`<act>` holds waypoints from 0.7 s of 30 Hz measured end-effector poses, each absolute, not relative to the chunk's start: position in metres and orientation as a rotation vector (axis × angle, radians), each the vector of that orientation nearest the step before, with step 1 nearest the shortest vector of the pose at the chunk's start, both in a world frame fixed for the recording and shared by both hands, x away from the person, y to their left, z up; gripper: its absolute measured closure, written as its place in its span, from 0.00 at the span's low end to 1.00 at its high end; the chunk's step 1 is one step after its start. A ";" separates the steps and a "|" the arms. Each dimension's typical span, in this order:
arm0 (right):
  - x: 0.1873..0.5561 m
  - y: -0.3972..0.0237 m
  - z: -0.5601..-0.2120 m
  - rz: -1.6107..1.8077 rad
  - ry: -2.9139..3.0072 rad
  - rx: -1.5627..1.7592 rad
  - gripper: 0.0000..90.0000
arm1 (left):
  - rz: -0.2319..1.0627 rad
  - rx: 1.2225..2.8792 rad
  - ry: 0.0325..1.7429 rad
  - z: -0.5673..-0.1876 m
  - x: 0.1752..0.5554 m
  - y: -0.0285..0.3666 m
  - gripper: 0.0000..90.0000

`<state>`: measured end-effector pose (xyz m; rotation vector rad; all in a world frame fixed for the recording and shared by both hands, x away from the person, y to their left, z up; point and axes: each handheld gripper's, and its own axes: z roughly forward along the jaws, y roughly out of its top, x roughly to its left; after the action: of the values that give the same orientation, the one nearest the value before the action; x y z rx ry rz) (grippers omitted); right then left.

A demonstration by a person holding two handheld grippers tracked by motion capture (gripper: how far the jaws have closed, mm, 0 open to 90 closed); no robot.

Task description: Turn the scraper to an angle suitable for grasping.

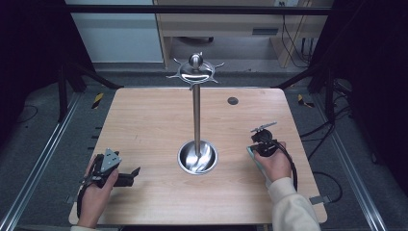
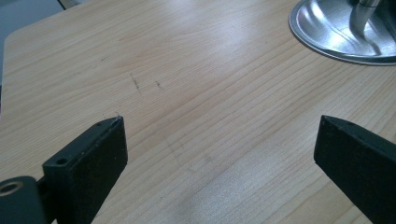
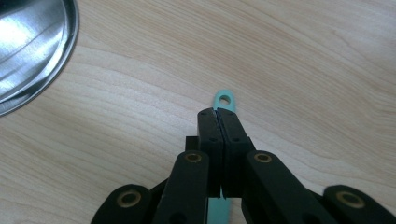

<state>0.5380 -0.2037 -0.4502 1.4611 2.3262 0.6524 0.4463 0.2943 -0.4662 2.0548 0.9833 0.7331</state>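
At the worktop's [image 1: 144, 125] right side, right claw [image 3: 217, 113] clamped tight on a thin teal strip [image 3: 224, 99], eyelet end poking just past the tips. Rest of strip hidden between jaws. Left claw [image 2: 219, 140] spread wide over bare wood, near the metal stand's dish [image 2: 327, 32], cut off at frame edge.

In the right gripper view, most of the teal strip [image 3: 224, 100] is hidden between the closed fingers [image 3: 208, 135]; only its holed tip beyond them and a sliver at the picture's near edge show, so what it is cannot be told. In the high view the strip [image 1: 251, 153] is a small patch beside the right hand [image 1: 273, 163]. The steel stand's dish [image 2: 327, 32] is cut off by the left gripper view's top and right edges, its post [image 2: 362, 14] blurred
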 end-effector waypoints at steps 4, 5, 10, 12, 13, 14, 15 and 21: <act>0.544 -0.204 -0.447 0.609 2.344 1.488 0.92 | 0.733 2.054 0.982 -0.466 0.446 0.294 0.03; 0.548 -0.204 -0.446 0.589 2.362 1.517 0.89 | 0.733 2.054 0.981 -0.466 0.446 0.294 0.03; 0.555 -0.202 -0.450 0.537 2.400 1.543 0.82 | 0.732 2.053 0.980 -0.466 0.446 0.294 0.03; 0.558 -0.202 -0.453 0.519 2.411 1.552 0.79 | 0.731 2.053 0.978 -0.466 0.446 0.294 0.03; 0.559 -0.201 -0.454 0.509 2.414 1.566 0.79 | 0.733 2.053 0.978 -0.466 0.446 0.294 0.03; 0.560 -0.201 -0.456 0.504 2.419 1.571 0.77 | 0.730 2.053 0.979 -0.466 0.446 0.294 0.03; 0.560 -0.201 -0.456 0.504 2.419 1.571 0.77 | 0.730 2.053 0.979 -0.466 0.446 0.294 0.03; 0.563 -0.201 -0.460 0.472 2.432 1.594 0.75 | 0.730 2.055 0.978 -0.466 0.446 0.294 0.03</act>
<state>0.5635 -0.2006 -0.4600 1.5938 2.4322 0.4717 0.4465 0.2936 -0.4662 2.0545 0.9776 0.7302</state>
